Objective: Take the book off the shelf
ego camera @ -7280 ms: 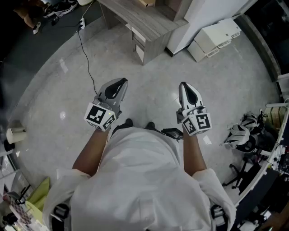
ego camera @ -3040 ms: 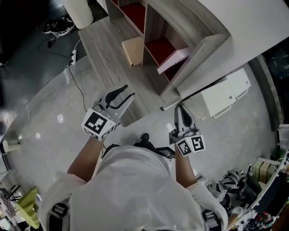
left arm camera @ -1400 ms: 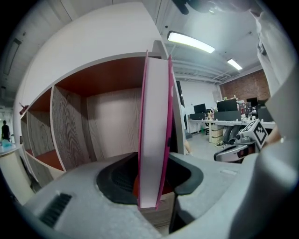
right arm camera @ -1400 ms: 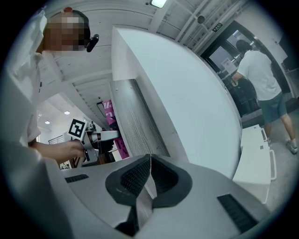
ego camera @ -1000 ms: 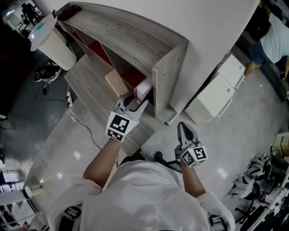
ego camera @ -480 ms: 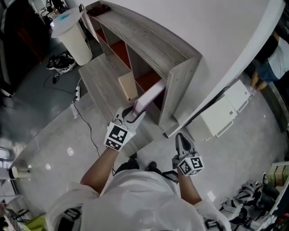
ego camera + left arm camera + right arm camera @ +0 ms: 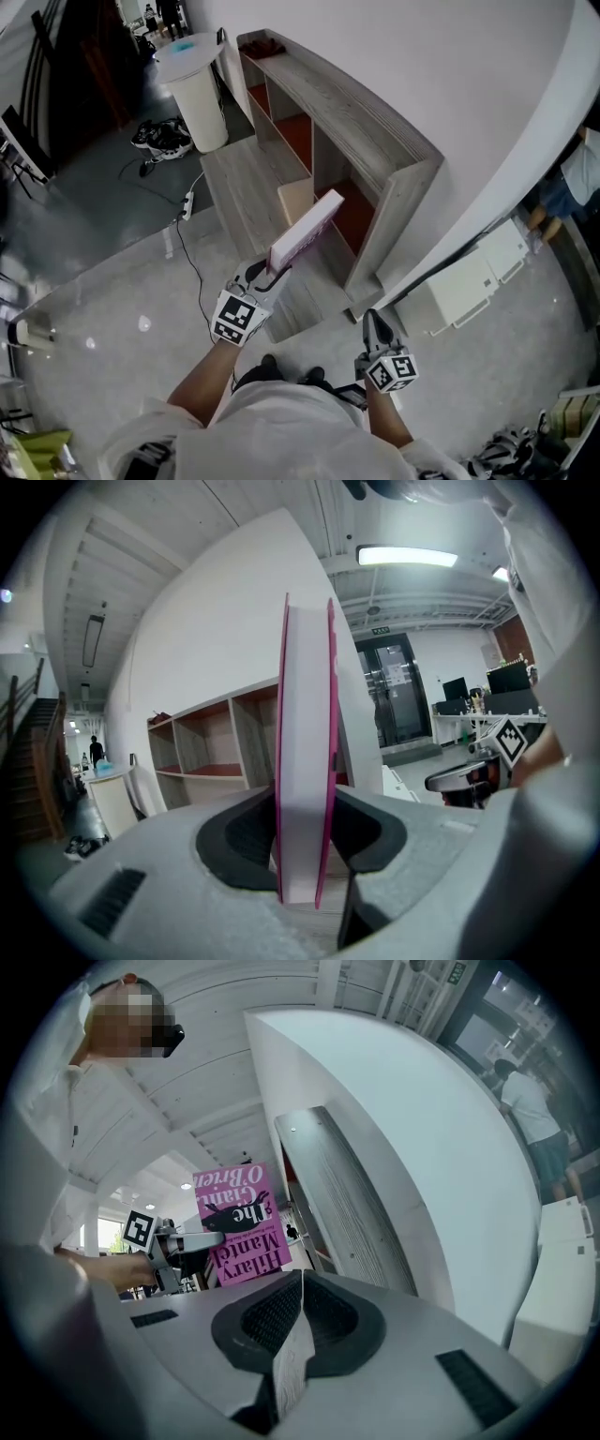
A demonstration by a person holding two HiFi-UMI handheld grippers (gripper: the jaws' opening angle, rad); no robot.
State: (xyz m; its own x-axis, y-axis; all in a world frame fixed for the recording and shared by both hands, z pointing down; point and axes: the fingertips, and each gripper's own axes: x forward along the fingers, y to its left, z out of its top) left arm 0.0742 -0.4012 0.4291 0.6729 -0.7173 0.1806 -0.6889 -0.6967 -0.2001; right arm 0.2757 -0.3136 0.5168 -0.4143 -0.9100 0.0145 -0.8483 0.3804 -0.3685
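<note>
Book (image 7: 307, 230) sits clamped, lower edge hidden by left gripper (image 7: 267, 275).

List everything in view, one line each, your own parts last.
book: one, pink, clamped in the left gripper, clear of the shelf
shelf: one, grey wood, red inside, against the white wall
box: one, tan, at the shelf's lower compartment
round stand: one, white, past the shelf's far end
floor units: two, white, right of the shelf
power strip: one, white, on the floor
left gripper: one, grey, shut on the book
right gripper: one, grey, shut, empty
</note>
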